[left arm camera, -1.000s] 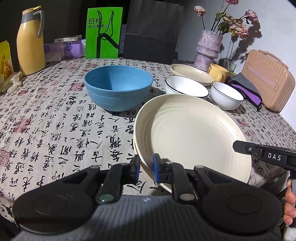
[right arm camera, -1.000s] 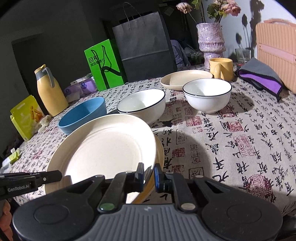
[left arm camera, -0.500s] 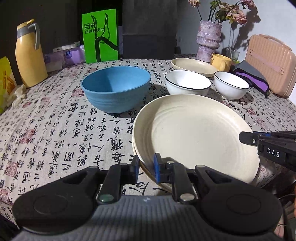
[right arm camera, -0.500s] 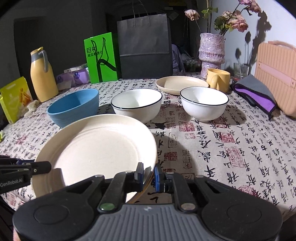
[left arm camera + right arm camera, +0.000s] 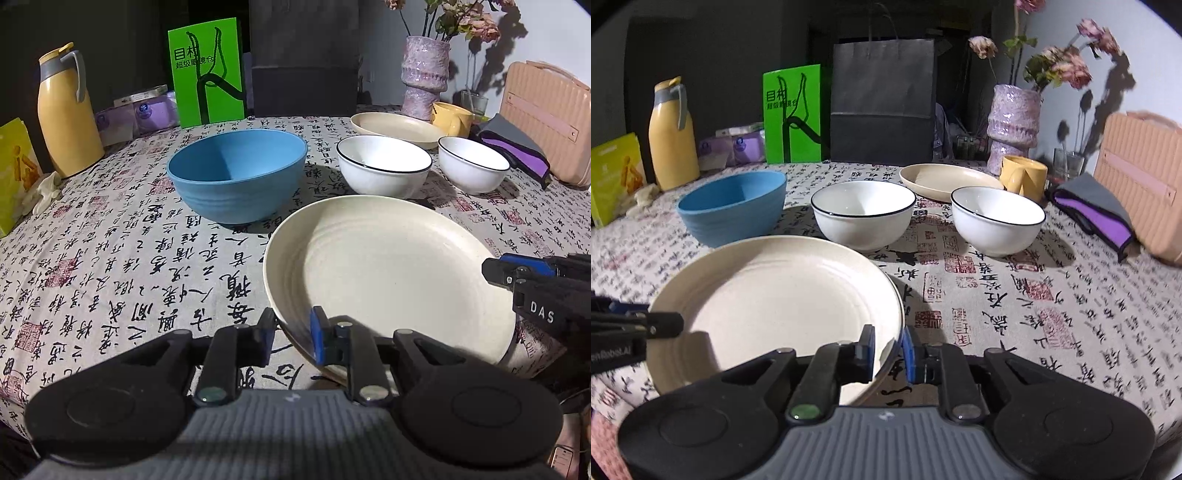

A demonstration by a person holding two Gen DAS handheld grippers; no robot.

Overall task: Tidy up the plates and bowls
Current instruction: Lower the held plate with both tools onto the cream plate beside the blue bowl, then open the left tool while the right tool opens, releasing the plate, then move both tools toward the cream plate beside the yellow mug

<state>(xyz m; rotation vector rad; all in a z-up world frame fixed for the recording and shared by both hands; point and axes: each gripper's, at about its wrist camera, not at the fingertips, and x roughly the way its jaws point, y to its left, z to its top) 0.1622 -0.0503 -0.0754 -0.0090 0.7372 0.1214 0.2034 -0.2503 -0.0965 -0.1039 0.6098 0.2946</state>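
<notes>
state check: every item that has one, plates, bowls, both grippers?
big cream plate: flat on the table, rim between both grippers' jaws
left gripper: just been opening, pads off the rim
right gripper: just been opening, rim loose between pads
blue bowl: upright, empty
two white bowls: upright, empty
far plate: flat, empty

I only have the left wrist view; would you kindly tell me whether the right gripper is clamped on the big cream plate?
Observer: No. The right gripper straddles the rim of the plate, but its jaws have just been opening, and a gap shows between the rim and the pad over the plate.
Operator: Thank you. What is the dark block behind the green sign?
Observer: It is a black paper bag with thin handles, standing upright at the far edge.
</notes>
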